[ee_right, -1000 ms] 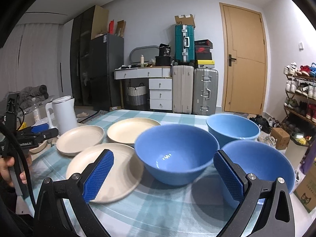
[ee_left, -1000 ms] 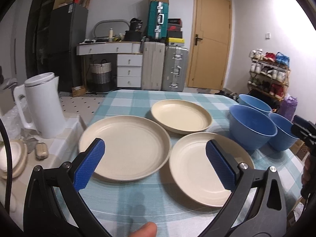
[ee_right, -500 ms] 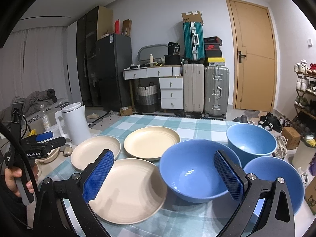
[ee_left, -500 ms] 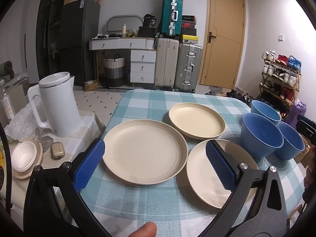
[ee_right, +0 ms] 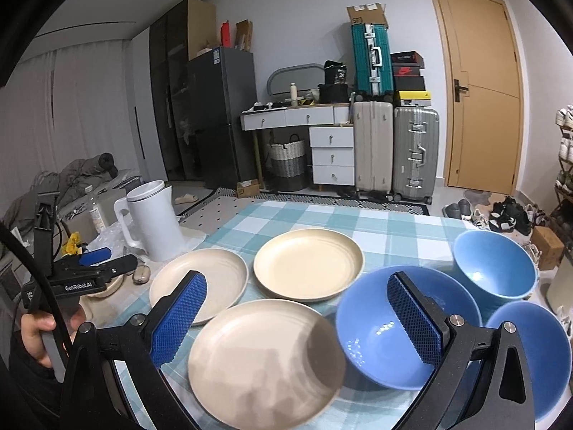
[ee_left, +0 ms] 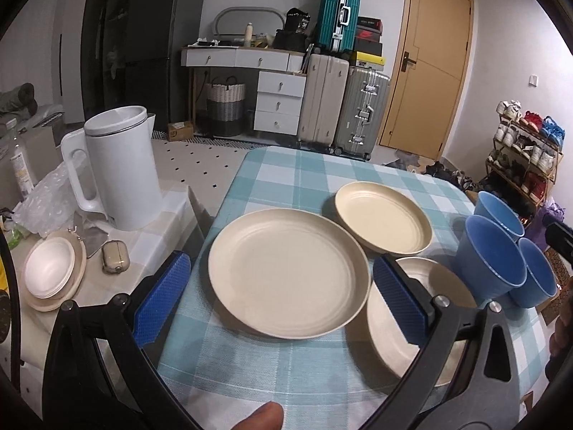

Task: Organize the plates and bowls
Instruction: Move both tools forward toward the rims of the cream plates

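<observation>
Left wrist: three round cream plates [ee_left: 286, 272].

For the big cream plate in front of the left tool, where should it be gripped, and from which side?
Grip the raised rim of the big cream plate at its near edge, coming in low from the left tool's own side. The plate lies flat on the checked cloth, so only the rim offers anything to pinch. Its right edge probably sits too close to the neighbouring plate; the near edge is free.

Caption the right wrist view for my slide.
Open right tool above three plates and three blue bowls on a checked table.
</observation>
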The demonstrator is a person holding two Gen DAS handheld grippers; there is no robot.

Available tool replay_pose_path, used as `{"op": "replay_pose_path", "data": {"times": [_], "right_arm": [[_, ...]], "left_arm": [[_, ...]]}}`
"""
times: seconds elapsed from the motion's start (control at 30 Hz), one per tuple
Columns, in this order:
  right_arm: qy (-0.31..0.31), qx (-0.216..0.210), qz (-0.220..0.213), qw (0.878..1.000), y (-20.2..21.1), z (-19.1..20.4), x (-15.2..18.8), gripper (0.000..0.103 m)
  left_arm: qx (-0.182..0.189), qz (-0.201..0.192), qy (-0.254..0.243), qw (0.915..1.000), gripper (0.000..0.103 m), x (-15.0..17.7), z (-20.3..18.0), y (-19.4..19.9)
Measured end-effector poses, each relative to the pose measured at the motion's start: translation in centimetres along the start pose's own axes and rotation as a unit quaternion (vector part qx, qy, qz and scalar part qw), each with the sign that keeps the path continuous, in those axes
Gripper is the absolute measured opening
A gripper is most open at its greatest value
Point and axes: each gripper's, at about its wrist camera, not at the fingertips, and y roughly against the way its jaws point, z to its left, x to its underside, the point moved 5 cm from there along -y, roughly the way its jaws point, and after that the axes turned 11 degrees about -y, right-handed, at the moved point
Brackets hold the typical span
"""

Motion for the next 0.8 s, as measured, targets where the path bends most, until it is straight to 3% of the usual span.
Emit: {"op": "replay_pose_path", "data": {"times": [0.8], "right_arm": [[0.013, -0.017, 0.094, 0.995, -11.8, 5.0, 1.1, 0.103]], "left_arm": [[-0.016, 0.071, 0.043, 0.9964, 0.102, 1.3, 4.9, -7.9]]}}
